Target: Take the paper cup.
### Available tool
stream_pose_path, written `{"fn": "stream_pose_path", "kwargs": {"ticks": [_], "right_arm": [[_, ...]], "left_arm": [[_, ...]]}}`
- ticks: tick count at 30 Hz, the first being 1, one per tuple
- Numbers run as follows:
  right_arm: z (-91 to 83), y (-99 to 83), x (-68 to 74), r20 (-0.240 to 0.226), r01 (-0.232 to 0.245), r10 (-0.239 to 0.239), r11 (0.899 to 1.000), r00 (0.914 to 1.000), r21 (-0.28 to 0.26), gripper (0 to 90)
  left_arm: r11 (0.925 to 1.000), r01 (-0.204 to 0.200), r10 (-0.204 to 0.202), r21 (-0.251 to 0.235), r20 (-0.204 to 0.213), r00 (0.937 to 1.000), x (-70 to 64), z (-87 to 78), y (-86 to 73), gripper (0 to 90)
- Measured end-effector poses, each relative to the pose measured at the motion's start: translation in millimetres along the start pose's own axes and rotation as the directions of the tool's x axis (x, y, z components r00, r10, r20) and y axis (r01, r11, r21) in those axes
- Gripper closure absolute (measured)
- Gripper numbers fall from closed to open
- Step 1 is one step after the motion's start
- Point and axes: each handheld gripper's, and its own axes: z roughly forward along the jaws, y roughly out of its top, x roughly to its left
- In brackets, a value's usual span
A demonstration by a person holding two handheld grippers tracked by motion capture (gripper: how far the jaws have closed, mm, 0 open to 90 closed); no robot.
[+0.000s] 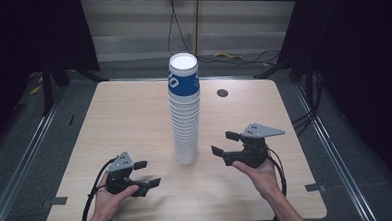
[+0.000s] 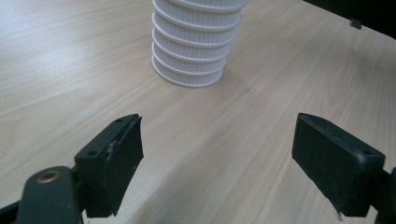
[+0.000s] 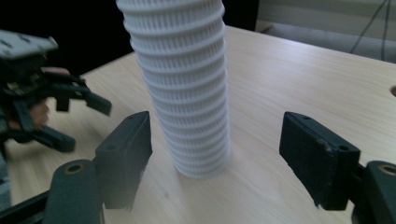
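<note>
- High view: a tall stack of white paper cups (image 1: 185, 111) stands upright near the middle of the wooden table (image 1: 119, 124), mouth down, and the topmost cup wears a blue band.
- The left gripper (image 1: 147, 173), held in the person's left hand (image 1: 107, 197), sits near the table's front edge, to the left of the stack and apart from it. Its jaws are spread wide and hold nothing.
- The right gripper (image 1: 224, 143), held in the person's right hand (image 1: 259, 175), lies to the right of the stack's base, near it but not touching. Its jaws are also wide apart and empty.
- Left gripper view: the ribbed bottom of the stack (image 2: 194, 46) rests on the table ahead of the jaws.
- Right gripper view: the stack (image 3: 184, 88) rises between and beyond the two jaws, leaning slightly, with the left gripper (image 3: 70, 112) at the far left.
- A small dark round hole (image 1: 222, 93) marks the table behind the stack on the right.
</note>
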Motion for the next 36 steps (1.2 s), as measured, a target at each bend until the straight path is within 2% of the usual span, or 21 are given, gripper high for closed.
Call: {"fn": "stream_pose_path", "kwargs": {"ticks": [4, 8, 16, 19, 22, 23, 24, 26, 28, 32, 36], "right_arm": [[5.8, 9.9, 4.9, -0.038, 0.022, -0.022, 1.0, 0.999, 0.004, 25.3], [5.5, 18.5, 5.3, -0.065, 0.007, -0.007, 1.0, 0.9978, -0.01, 23.4], [-2.3, 40.3, 8.4, -0.093, 0.02, -0.025, 0.999, 0.9954, -0.051, 19.2], [-3.5, 48.6, 10.1, -0.105, 0.022, -0.027, 0.999, 0.9941, -0.05, 12.3], [-2.1, 54.9, 11.6, -0.137, 0.022, -0.026, 0.999, 0.9902, -0.032, 13.7], [-2.4, 57.0, 12.6, -0.136, 0.025, -0.03, 0.999, 0.9903, -0.037, 13.5], [-2.9, 59.4, 13.6, -0.135, 0.03, -0.036, 0.999, 0.9902, -0.042, 13.6], [-4.2, 65.1, 14.5, -0.138, 0.037, -0.044, 0.998, 0.9895, -0.057, 13.6], [-5.9, 72.3, 15.6, -0.138, 0.045, -0.054, 0.997, 0.989, -0.066, 13.6], [-8.9, 88.7, 18.7, -0.142, 0.068, -0.081, 0.993, 0.9865, -0.098, 13.7], [-10.7, 106.0, 21.2, -0.151, 0.094, -0.109, 0.99, 0.9825, -0.105, 13.7]], "left_arm": [[0.9994, -0.035, 0.035, 0.006, 0.012, 0.9993, -3.5, 0.4, 0.2, 16.2], [0.9994, -0.03, 0.03, 0.016, 0.014, 0.9995, -2.2, 0.4, -0.2, 16.1], [0.9994, -0.033, 0.032, 0.011, 0.014, 0.9994, -3.3, -1.7, -1.0, 16.1], [0.9997, -0.02, 0.02, 0.01, 0.028, 0.9994, -2.8, -1.4, -1.5, 16.1], [0.9991, 0.043, -0.043, 0.001, 0.072, 0.9965, -2.4, -2.1, -3.9, 16.2], [0.9987, 0.05, -0.05, -0.001, 0.057, 0.9971, -3.6, -3.4, -4.3, 16.2], [0.999, 0.043, -0.043, -0.009, 0.047, 0.998, -4.5, -4.8, -4.3, 16.2], [0.9993, 0.037, -0.036, -0.011, 0.056, 0.9978, -4.4, -5.5, -4.0, 16.2], [0.9998, 0.019, -0.018, -0.007, 0.032, 0.9993, -3.4, -5.7, -4.2, 16.2], [0.9999, 0.01, -0.01, -0.002, 0.026, 0.9996, 0.5, -5.4, -3.9, 16.2], [0.9999, 0.015, -0.015, -0.004, 0.033, 0.9994, 1.1, -4.8, -4.1, 16.1]]}}
